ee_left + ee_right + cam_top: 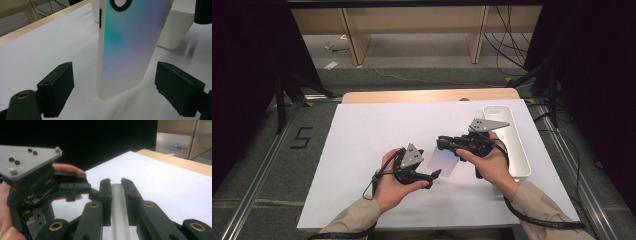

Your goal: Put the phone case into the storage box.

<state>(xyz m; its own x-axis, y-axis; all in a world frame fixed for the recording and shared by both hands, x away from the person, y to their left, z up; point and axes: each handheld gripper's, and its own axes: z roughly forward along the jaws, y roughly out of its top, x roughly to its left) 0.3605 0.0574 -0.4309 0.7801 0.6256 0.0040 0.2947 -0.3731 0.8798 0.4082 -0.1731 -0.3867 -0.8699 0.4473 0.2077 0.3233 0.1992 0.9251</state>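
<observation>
Black jaws of the right gripper point(115, 185) rise from the bottom of the right gripper view, closed tight on the thin edge of a phone case point(119, 212), which shows there as a pale grey strip running up between the two pads. From the left gripper view the same phone case point(130, 47) stands upright off the table, its frosted back shimmering from teal to violet, with a black camera ring at the top and a dark side button on its left edge. Its lower corner hangs just above the white table point(37, 57).

Around it, the left gripper point(125, 92) has its jaws spread wide, one pad on either side of the case and both clear of it, so nothing is gripped there.

In the high view the case point(443, 161) sits between the two grippers near the middle of the table, held by the right gripper point(443, 145) from its upper right, with the left gripper point(432, 177) at its lower left. Each gripper is carried by a hand in a tan sleeve, the left hand point(392, 187) and the right hand point(492, 162).

Just beyond the right hand lies a long white tray point(522, 150) along the table's right side. A wooden strip point(427, 95) edges the far side of the white surface.
</observation>
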